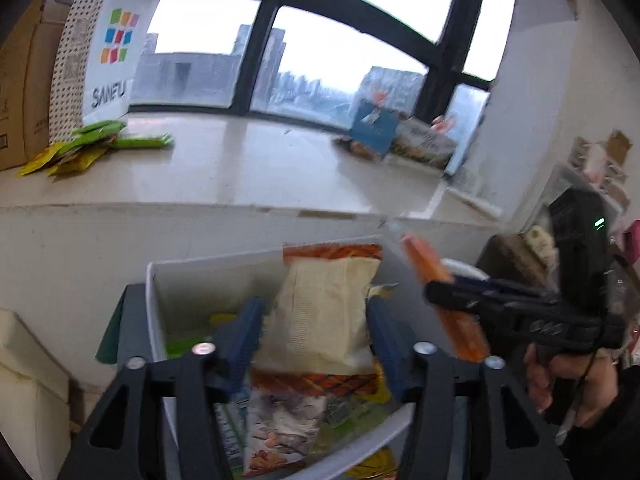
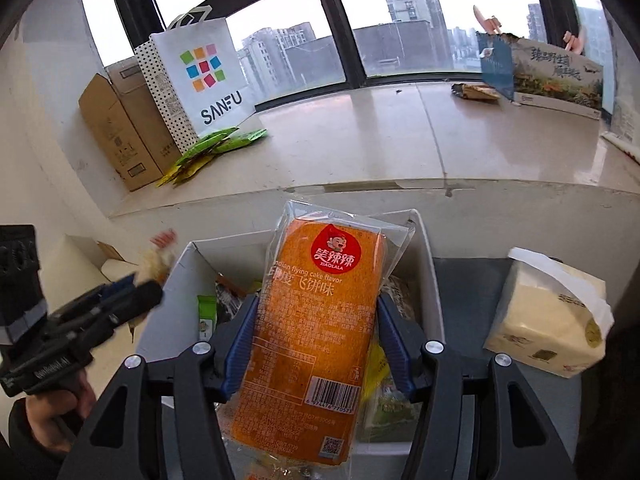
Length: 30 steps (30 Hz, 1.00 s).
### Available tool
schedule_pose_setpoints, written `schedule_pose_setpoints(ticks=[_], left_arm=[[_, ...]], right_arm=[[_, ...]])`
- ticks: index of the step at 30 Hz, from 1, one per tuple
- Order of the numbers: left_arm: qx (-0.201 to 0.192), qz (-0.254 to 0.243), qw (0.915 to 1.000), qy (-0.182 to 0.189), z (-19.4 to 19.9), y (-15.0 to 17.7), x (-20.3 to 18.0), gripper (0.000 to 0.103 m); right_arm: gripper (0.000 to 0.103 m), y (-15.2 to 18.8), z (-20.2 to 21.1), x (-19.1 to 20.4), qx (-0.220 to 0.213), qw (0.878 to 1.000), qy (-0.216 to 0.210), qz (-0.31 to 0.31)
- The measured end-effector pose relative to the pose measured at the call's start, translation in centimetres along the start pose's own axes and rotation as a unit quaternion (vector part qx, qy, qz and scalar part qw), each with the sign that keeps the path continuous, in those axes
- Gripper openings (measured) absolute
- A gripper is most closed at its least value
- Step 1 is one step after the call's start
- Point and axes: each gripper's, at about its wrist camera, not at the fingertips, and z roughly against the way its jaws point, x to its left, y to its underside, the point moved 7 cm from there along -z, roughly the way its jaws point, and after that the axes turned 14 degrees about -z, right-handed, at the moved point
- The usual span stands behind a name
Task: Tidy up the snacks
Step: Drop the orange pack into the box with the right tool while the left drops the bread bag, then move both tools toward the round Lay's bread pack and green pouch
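My left gripper (image 1: 316, 332) is shut on a cream and orange snack bag (image 1: 320, 320), held upright over a white bin (image 1: 154, 280) that holds several snack packets. My right gripper (image 2: 316, 336) is shut on a long orange flying-cake snack pack (image 2: 316, 320), held over the same white bin (image 2: 180, 268). The right gripper (image 1: 452, 296) with its orange pack (image 1: 460, 320) shows at the right of the left wrist view. The left gripper (image 2: 136, 292) shows blurred at the left of the right wrist view.
A pale windowsill (image 2: 360, 148) runs behind the bin. On it stand a SANFU paper bag (image 2: 200, 72), cardboard boxes (image 2: 116, 128), green and yellow packets (image 2: 212, 148) and printed boxes (image 2: 552, 76) at the right. A tissue pack (image 2: 552, 316) lies right of the bin.
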Motion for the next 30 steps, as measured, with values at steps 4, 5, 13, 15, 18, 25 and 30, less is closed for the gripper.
schedule_pose_setpoints(ticks=[4,5,13,15,18,25,30], left_arm=[[0.017,0.032,0.9991,-0.022,-0.4,1.1,1.4,0.103],[0.02,0.037,0.999,-0.017,-0.3,1.5,1.5,0.103],[0.007,0.001,0.9998,-0.02,2.9,2.5,-0.6,0.103],[-0.008,-0.024,0.9996,-0.01,4.5,2.6,-2.4,0.103],[-0.022,-0.053,0.9983,-0.007,6.9,3.1,-4.9,0.103],[-0.053,-0.047,0.9969,0.034,12.6,5.1,-9.5,0.103],[-0.054,-0.057,0.9964,0.03,15.9,7.6,-12.2,0.103]], right_arm=[[0.103,-1.3,0.4,0.3,-0.021,1.0,-0.001,-0.012],[0.103,-1.5,0.8,0.3,-0.03,0.999,0.001,-0.012],[0.103,-1.5,5.5,1.0,-0.093,0.996,0.009,0.007],[0.103,-0.4,7.6,1.5,-0.099,0.995,-0.011,0.014],[0.103,1.7,10.7,2.2,-0.115,0.993,-0.026,0.026],[0.103,8.5,16.7,2.6,-0.14,0.987,-0.051,0.063],[0.103,13.2,19.6,1.4,-0.151,0.985,-0.056,0.053]])
